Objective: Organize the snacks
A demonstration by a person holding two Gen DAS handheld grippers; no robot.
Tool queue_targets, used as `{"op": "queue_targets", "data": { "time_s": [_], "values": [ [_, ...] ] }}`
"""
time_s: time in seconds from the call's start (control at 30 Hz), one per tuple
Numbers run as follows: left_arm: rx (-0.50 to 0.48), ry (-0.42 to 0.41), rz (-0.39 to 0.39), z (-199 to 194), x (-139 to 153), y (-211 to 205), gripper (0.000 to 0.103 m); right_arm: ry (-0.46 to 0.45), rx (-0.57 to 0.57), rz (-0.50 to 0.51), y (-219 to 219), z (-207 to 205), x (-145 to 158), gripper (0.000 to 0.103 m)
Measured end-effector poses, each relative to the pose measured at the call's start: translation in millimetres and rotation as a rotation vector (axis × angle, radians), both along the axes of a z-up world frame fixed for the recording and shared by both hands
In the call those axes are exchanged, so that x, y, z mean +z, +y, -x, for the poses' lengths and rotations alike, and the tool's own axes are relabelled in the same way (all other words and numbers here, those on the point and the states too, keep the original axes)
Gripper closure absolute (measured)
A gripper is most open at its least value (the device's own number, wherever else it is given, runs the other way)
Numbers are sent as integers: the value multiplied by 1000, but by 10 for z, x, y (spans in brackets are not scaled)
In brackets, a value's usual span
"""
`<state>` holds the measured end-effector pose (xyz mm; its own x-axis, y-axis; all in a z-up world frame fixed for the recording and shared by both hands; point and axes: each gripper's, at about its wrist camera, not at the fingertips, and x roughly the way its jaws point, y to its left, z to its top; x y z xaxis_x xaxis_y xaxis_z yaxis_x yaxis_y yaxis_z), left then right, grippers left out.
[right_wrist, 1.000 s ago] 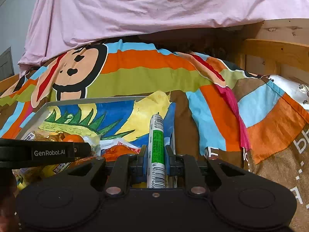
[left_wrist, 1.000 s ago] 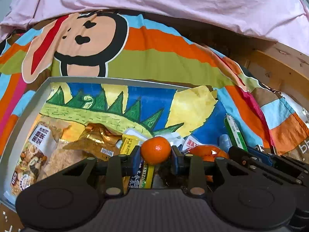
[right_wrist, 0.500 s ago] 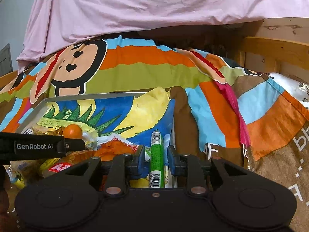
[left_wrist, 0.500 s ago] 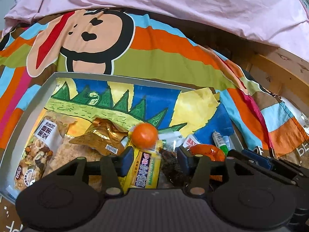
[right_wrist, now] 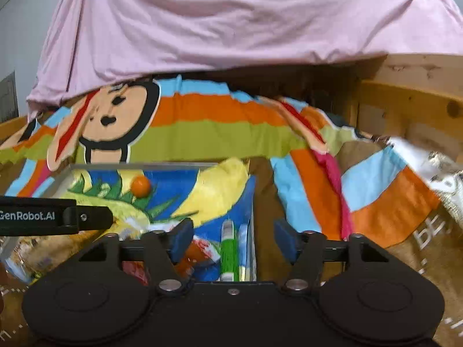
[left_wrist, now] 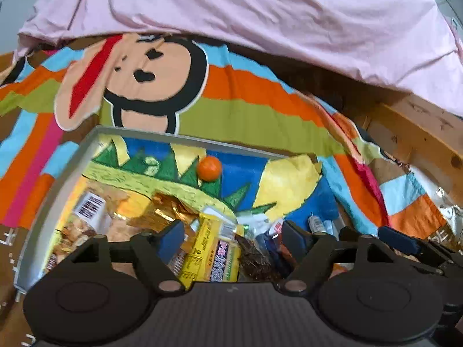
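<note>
A small orange [left_wrist: 209,168] lies loose near the far rim of the grey tray [left_wrist: 179,138], on its blue, green and yellow liner. My left gripper [left_wrist: 231,237] hovers over the near pile of snacks, a yellow bar [left_wrist: 211,248] and a gold packet [left_wrist: 165,211]. Its jaws are opening and hold nothing. In the right wrist view, a green tube [right_wrist: 228,248] lies in the tray [right_wrist: 144,164] by its right wall. My right gripper [right_wrist: 233,240] hangs above it, jaws opening, pads clear of the tube. The orange [right_wrist: 140,186] shows there too.
The tray rests on a striped monkey-print blanket [left_wrist: 246,110]. A pink sheet [left_wrist: 260,14] hangs behind it. A wooden bed frame [right_wrist: 405,110] stands to the right, with a silvery bag [right_wrist: 442,173] beside it. A nut bag [left_wrist: 84,219] fills the tray's left side.
The left gripper let go of the orange, which rolled to the tray's far side. The right gripper released the green tube into the tray. Both grippers opened wide and rose a little.
</note>
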<state>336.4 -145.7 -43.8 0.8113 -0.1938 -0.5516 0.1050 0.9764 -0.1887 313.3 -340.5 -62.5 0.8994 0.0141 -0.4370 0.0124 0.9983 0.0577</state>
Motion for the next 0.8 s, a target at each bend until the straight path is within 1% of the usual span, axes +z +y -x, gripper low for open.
{"op": "queue_targets", "data": {
  "time_s": [0.13,0.2,0.23,0.4,0.6,0.8],
  "values": [
    [15,-44,-13,139,164,57,11,-47,-3,-1,12,123,182,26],
    [30,-75,-25,227,252,86,2,-68,-9,-4,16,196,275,18],
    [40,-89,-32,269,290,101,1,-79,-12,-5,17,234,322,18],
    [71,-124,-49,481,474,209,1,-117,-26,-12,24,426,530,8],
    [102,-158,-68,771,672,362,1,-157,-25,-23,75,713,771,2],
    [126,-187,-72,1061,803,502,1,-197,0,-4,204,965,956,1]
  ]
}}
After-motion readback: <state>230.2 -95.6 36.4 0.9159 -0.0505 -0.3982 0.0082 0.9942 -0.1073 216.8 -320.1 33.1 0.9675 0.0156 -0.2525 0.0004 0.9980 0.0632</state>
